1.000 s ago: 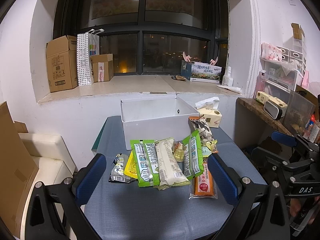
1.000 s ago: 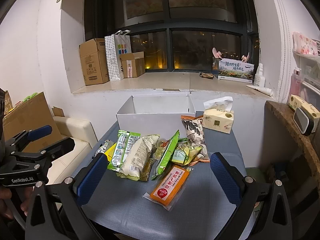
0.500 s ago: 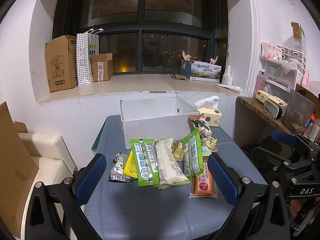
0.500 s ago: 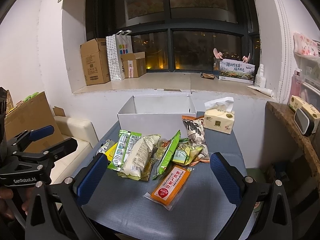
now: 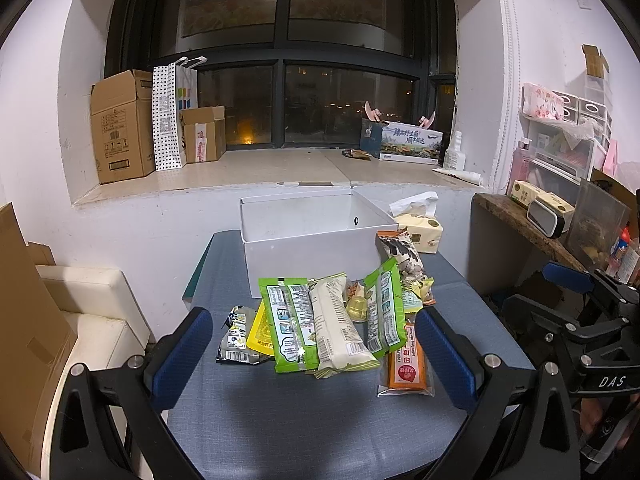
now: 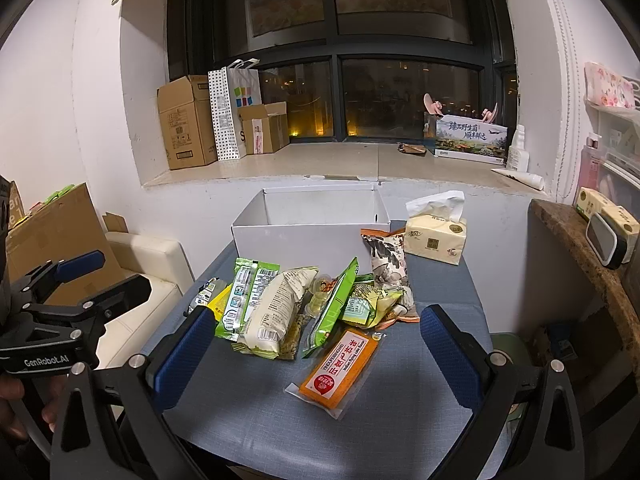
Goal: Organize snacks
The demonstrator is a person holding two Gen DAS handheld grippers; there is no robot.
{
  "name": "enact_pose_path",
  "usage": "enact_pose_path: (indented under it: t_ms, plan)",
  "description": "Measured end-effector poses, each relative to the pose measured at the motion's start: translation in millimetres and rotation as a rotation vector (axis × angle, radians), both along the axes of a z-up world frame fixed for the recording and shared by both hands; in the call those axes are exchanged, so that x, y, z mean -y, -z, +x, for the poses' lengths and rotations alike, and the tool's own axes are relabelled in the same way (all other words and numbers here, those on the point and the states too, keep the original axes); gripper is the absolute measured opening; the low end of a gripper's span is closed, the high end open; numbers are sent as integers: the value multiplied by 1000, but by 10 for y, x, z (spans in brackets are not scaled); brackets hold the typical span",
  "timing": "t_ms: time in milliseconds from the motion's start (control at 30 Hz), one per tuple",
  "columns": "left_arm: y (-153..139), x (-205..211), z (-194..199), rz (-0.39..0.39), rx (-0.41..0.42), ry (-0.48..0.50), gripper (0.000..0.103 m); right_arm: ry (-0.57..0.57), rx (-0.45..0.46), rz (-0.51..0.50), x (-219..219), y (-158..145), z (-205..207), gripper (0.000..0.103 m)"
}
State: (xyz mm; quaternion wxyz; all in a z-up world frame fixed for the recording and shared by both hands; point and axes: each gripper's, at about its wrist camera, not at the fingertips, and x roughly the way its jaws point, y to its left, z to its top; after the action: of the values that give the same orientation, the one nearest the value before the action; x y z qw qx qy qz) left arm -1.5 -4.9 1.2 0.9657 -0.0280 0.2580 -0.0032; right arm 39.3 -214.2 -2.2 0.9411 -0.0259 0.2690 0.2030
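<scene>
A pile of snack packets lies on the blue-grey table (image 5: pixel 304 420): a green packet (image 5: pixel 289 326), a cream packet (image 5: pixel 336 328), a second green packet (image 5: pixel 382 312), an orange flat pack (image 5: pixel 406 364) and a grey packet (image 5: pixel 236 340). An open white box (image 5: pixel 312 244) stands behind them. My left gripper (image 5: pixel 316 364) is open and empty, held short of the pile. My right gripper (image 6: pixel 316 360) is open and empty; the orange pack (image 6: pixel 340 364) lies between its fingers' lines of sight, the white box (image 6: pixel 308 236) beyond.
A tissue pack (image 6: pixel 436 236) sits at the table's back right. A cream sofa (image 5: pixel 88 320) and cardboard (image 5: pixel 24 320) are to the left. A wooden shelf (image 6: pixel 584 248) with small boxes is to the right. Boxes and a bag stand on the window sill (image 5: pixel 256 172).
Both grippers have drifted very slightly; nothing on the table has moved.
</scene>
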Motion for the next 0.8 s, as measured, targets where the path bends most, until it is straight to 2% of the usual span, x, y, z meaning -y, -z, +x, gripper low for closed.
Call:
enact_pose_path:
  t_ms: [367,500,600,800]
  plan:
    - [4,-10,7,0,1,0,103,0,-5,-1,-5,26,13,103]
    - [20,-70,15,-11,0,-11,103,8,-44,-4,-16,128,115,103]
    - [47,-110,18,-15,-1,-15,103,20,-117,7,-25,313,319,103]
    - [111,-217,27,-33,5,-27,103,25,-374,52,-20,973,988,103]
